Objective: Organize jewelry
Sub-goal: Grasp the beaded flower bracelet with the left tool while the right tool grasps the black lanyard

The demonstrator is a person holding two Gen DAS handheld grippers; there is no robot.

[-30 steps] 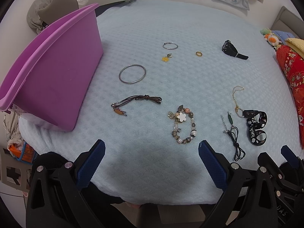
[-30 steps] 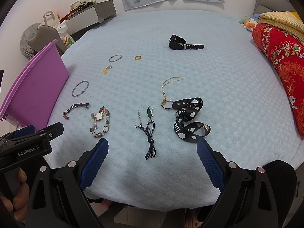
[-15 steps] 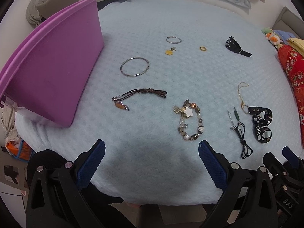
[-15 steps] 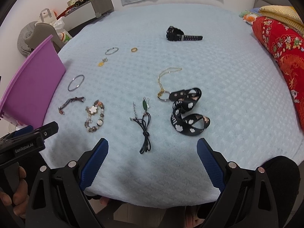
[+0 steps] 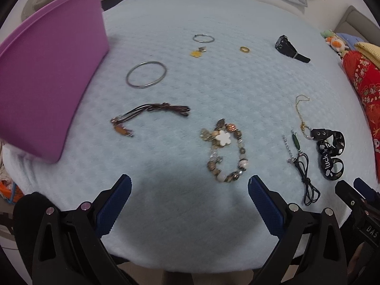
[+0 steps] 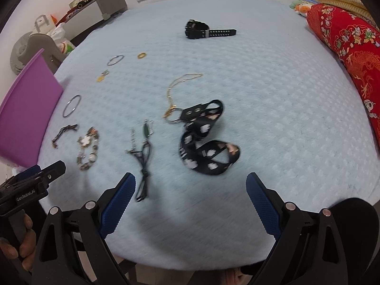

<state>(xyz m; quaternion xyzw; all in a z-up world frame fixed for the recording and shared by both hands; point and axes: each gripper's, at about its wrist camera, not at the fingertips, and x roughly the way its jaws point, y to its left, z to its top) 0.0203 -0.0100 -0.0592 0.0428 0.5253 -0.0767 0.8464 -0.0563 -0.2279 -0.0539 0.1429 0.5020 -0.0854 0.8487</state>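
The left gripper [image 5: 190,190] hovers over the near edge of the bed [image 5: 237,83] with its blue-padded fingers [image 5: 116,204] spread wide, holding and touching nothing; the right gripper [image 6: 191,190] is the same, fingers [image 6: 261,204] wide apart and empty. In the right wrist view the left gripper's body shows at the lower left, held by a hand [image 6: 14,244], and it bears the white lettering "GenRobot.AI". Taking the beaded bracelet [image 5: 225,154] with its white flower charm as the landmark: it lies just beyond the left gripper's right finger, on the pale blue quilted cover. To its left is a brown cord bracelet [image 5: 152,114], and farther left the purple tub [image 5: 47,76], tilted at the bed's edge. Beyond the bracelet lie a silver bangle [image 5: 146,74], a smaller silver ring [image 5: 203,38], a yellow flower charm [image 5: 196,52], a gold ring [image 5: 244,49] and a black watch [image 5: 291,48]. To the bracelet's right are a black cord with a green pendant [image 5: 301,163], a thin gold chain [image 5: 300,111], and a black lanyard [image 5: 329,152] with white cloud shapes, on which the word "luck" can be read; further letters are unclear.
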